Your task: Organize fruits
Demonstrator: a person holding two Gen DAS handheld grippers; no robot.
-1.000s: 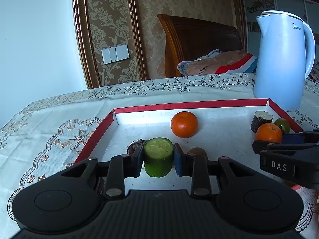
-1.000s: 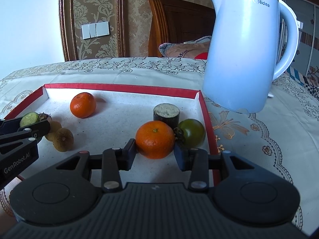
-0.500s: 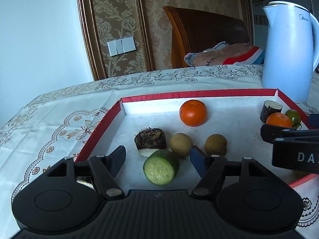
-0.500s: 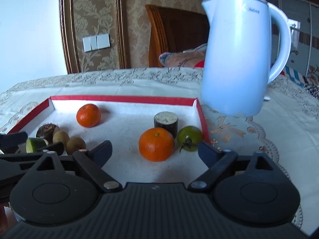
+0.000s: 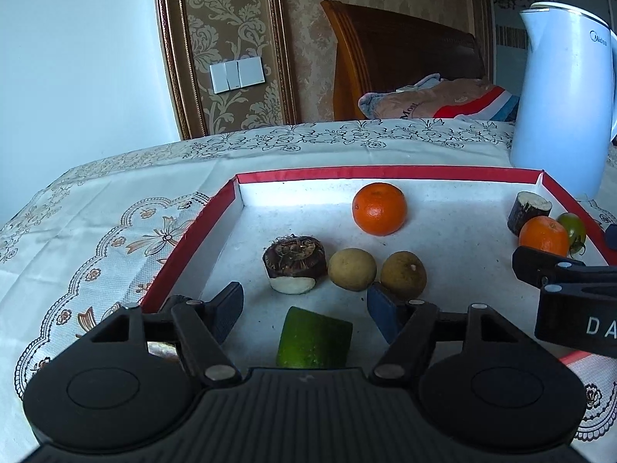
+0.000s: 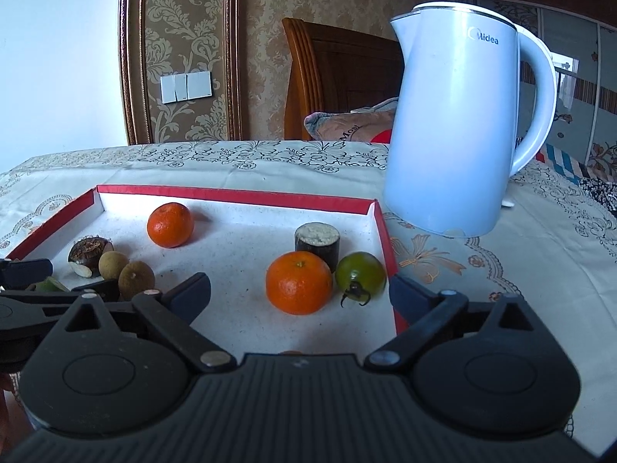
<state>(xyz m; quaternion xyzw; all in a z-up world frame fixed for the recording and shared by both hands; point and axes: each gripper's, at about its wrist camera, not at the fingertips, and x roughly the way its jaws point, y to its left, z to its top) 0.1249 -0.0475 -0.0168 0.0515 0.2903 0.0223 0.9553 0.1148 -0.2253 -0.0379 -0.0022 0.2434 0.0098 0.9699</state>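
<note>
The left gripper [image 5: 304, 303] has its jaws spread wide and grips nothing; a cucumber piece [image 5: 314, 337] lies on the tray floor between them, near the tray's [image 5: 193, 231] front edge, touching neither finger. Just beyond it, toward the left wall, sit a dark chestnut [image 5: 295, 262] and 2 longans [image 5: 351, 269] [image 5: 403, 273] in a row, the chestnut and first longan touching.

1 orange [image 5: 380, 208] rests near the tray's back wall, roughly mid-width.

The right gripper [image 6: 299, 295] is also parted wide with nothing held. Between its fingers, by the tray's [image 6: 231, 195] right wall, lies a second orange [image 6: 299, 287], with a green tomato [image 6: 360, 276] beside it toward the wall and a dark cane stub [image 6: 317, 243] standing upright just behind both. Whether the orange touches the tomato cannot be told.

A pale blue kettle [image 6: 462, 135] stands on the tablecloth [image 6: 501, 262] just past the tray's back right corner.
</note>
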